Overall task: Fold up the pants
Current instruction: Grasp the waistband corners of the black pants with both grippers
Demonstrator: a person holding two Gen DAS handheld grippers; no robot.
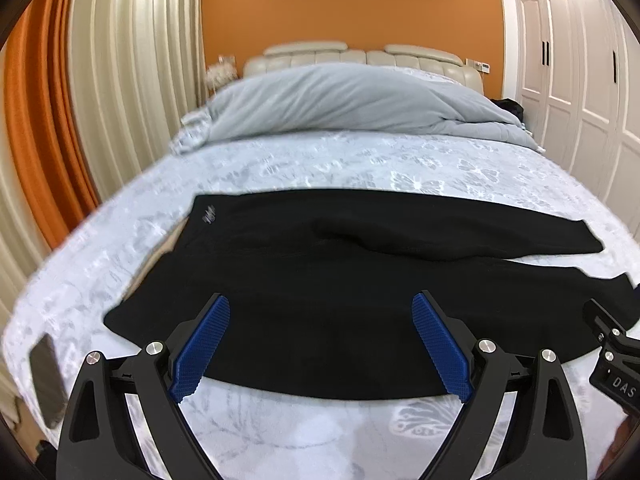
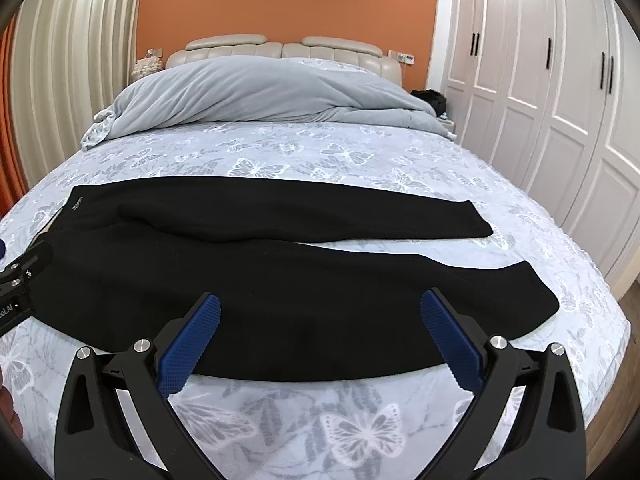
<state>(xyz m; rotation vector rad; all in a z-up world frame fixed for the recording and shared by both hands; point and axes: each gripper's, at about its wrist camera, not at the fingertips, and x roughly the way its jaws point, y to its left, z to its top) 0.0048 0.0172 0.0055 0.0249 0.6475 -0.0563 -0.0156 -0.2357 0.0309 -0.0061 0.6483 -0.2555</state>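
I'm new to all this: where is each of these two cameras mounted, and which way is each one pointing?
Left wrist view: sits on the left gripper, looking forward over the waist end of the flat black fabric pants; its own open blue-padded fingers show, plus the right gripper's edge.
Right wrist view: sits on the right gripper, looking over the pant legs; its own open fingers show, plus the left gripper's edge.
Shared: the pants, the butterfly-print grey bedsheet, the rumpled grey duvet, the orange wall.
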